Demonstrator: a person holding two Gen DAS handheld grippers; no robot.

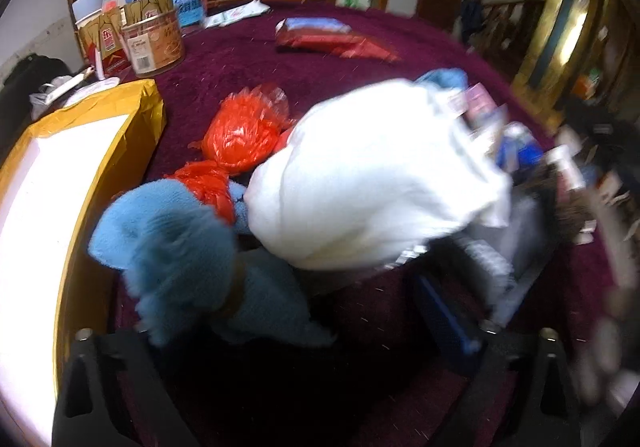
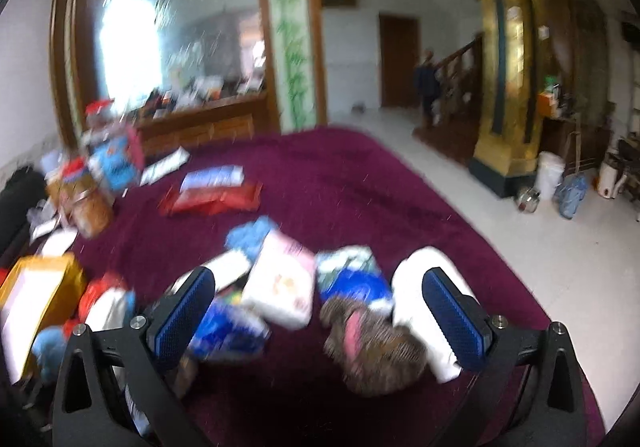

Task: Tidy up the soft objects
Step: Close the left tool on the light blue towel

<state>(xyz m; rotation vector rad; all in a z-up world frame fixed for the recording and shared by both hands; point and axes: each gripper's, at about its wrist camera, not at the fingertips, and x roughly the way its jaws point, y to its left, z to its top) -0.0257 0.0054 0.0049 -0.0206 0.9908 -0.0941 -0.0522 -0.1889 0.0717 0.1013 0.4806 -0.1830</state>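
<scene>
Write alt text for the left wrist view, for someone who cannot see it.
A fluffy light-blue plush cloth lies between the open left claw and a blurred white soft bundle, all on a dark-red fuzzy tablecloth. Behind them sits a crinkled orange plastic bag; a yellow-edged open box lies at the left.

Right wrist view is smeared all over, so the labels on the packets [image 2: 280,287] mid-bench can't be read. In the left wrist view the white bundle [image 1: 372,183] covers most of the blue cloth [image 1: 444,81], and the yellow box [image 1: 80,175] runs off the left edge.
</scene>
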